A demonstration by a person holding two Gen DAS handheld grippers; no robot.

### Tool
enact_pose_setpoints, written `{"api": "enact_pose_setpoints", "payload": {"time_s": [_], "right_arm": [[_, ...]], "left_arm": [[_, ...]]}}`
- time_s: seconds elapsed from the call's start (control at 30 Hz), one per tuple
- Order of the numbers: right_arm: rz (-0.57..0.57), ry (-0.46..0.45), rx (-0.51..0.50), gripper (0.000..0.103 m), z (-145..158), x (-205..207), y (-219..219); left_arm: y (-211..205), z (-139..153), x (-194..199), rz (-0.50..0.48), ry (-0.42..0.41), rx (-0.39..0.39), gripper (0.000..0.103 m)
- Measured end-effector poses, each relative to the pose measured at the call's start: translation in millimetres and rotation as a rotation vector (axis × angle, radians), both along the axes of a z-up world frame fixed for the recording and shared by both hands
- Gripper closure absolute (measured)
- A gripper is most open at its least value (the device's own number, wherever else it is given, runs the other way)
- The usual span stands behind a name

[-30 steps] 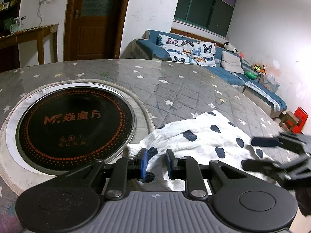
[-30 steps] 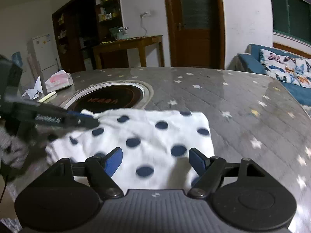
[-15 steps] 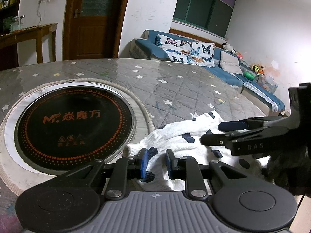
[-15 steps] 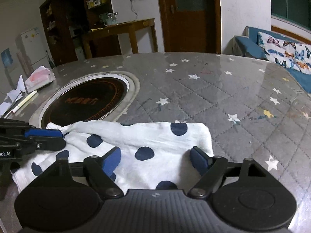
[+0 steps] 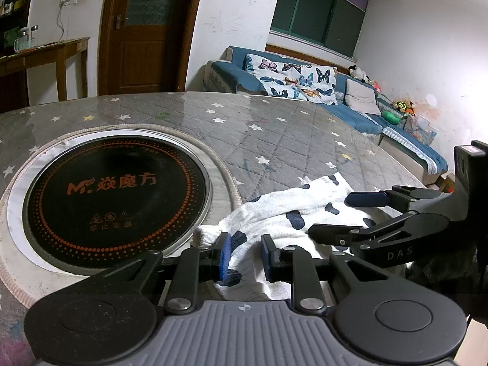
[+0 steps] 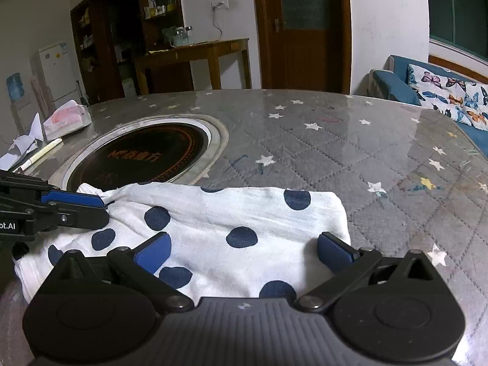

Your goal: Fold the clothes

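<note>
A white cloth with navy dots (image 5: 274, 207) (image 6: 213, 213) lies folded on the grey star-patterned table (image 5: 274, 128). My left gripper (image 5: 244, 256) is closed narrowly on the cloth's bunched left corner, and its jaws are starting to ease open with the fabric still pinched between the pads. In the right wrist view the left gripper (image 6: 91, 207) reaches in from the left edge. My right gripper (image 6: 244, 253) hovers low over the cloth's near right part. Its jaws are opening wide, and the pads (image 6: 334, 254) straddle the fabric without pressing it. It also shows as the right gripper (image 5: 338, 213) in the left wrist view.
A round black induction hob (image 5: 116, 189) (image 6: 143, 155) is set into the table just beyond the cloth. A tissue pack (image 6: 67, 117), a pen (image 6: 42, 154) and crumpled paper (image 6: 24, 143) lie at the far left. A blue sofa (image 5: 305, 82) stands past the table's edge.
The right gripper has come in lower over the cloth, closer to the left gripper, and its jaws have spread wider. The left gripper has kept still on the corner.
</note>
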State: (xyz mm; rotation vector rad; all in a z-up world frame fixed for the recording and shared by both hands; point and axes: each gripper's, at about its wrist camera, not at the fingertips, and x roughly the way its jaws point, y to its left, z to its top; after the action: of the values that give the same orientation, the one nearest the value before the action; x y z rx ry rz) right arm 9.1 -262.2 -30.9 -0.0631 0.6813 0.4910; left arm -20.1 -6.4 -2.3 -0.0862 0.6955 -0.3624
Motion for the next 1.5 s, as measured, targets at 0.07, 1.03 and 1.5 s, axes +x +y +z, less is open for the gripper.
{"api": "enact_pose_setpoints", "payload": {"time_s": [0.07,1.03,1.5], "right_arm": [[-0.001,-0.006,-0.001,0.000,-1,-1,0],[0.064,-0.044,-0.051,0.000,2,-74,13],[0.040,-0.063,-0.038,0.000,3,-99,3]], "left_arm": [[-1,0,0,-0.001,-0.001,0.000,0.076],[2,12,-23,0.020,-0.059,0.049,0.062],[29,-2,-48,0.092,0.003,-0.010,0.053]]}}
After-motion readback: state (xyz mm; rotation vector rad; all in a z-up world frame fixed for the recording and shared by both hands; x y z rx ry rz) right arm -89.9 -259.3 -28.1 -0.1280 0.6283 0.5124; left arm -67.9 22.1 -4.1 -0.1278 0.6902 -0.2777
